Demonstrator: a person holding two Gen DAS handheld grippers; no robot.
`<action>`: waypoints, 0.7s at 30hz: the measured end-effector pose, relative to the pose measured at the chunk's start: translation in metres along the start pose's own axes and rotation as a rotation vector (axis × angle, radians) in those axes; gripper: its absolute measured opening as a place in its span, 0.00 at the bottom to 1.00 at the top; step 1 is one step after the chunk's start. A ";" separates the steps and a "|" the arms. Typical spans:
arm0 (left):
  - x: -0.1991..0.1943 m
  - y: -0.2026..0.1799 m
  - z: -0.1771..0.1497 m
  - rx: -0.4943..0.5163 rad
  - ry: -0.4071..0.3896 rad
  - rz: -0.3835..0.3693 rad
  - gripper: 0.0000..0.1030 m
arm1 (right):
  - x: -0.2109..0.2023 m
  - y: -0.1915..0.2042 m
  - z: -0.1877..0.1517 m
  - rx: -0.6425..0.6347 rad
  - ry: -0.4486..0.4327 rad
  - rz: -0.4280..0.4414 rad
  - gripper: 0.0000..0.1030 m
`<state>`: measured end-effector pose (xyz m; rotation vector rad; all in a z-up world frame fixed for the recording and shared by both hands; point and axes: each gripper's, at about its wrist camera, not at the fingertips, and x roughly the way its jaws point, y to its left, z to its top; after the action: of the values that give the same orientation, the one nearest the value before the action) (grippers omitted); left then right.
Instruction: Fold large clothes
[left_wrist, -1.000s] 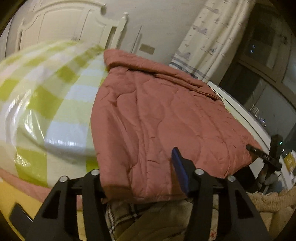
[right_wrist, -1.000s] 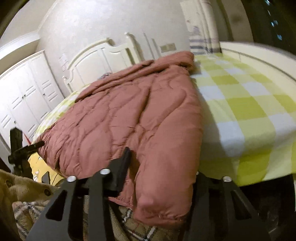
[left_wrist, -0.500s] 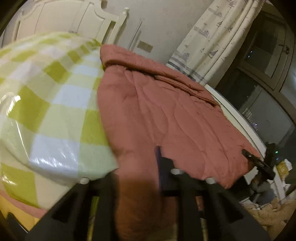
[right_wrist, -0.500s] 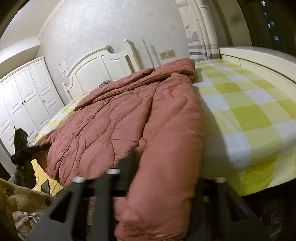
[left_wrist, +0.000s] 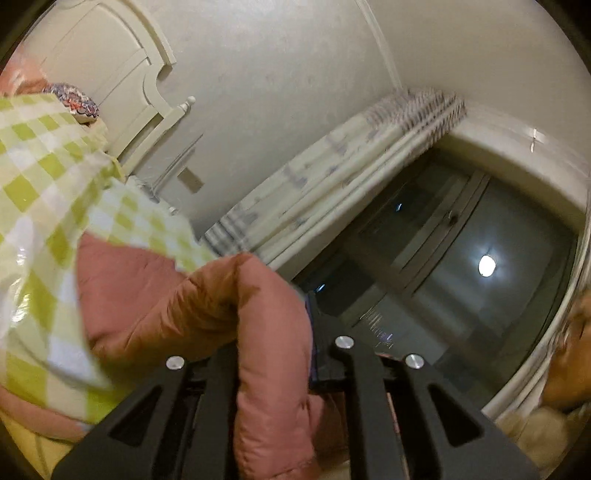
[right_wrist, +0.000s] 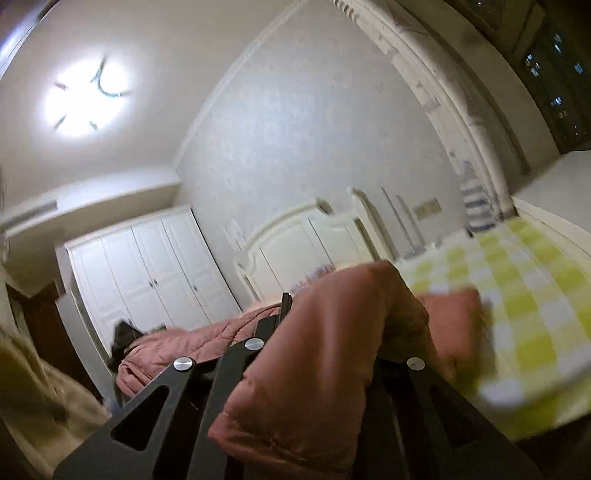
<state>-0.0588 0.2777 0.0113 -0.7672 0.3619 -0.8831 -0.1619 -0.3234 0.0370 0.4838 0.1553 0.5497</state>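
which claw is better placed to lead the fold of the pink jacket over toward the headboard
Neither clearly; slight edge to the right claw. Both are shut on the pink jacket. The right view faces the headboard squarely; the left claw is angled toward the window.

The left gripper (left_wrist: 273, 354) is matte black, with two flat angular fingers, triangular cut-outs in the lower frame, and three round silver screws. A blue pad shows on the inner side of one finger (left_wrist: 314, 332). The right gripper (right_wrist: 325, 332) has the same black frame, triangular cut-outs and three silver screws.
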 end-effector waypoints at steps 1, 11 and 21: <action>0.008 0.003 0.007 -0.021 -0.005 0.014 0.12 | 0.016 0.002 0.013 -0.003 0.011 -0.029 0.09; 0.180 0.176 0.095 -0.342 0.126 0.460 0.28 | 0.228 -0.158 0.034 0.404 0.339 -0.419 0.13; 0.169 0.239 0.065 -0.435 -0.002 0.443 0.52 | 0.210 -0.230 -0.023 0.730 0.148 -0.182 0.96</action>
<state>0.2125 0.2668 -0.1151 -1.0357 0.7053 -0.3865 0.1161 -0.3728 -0.0973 1.1261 0.5453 0.3354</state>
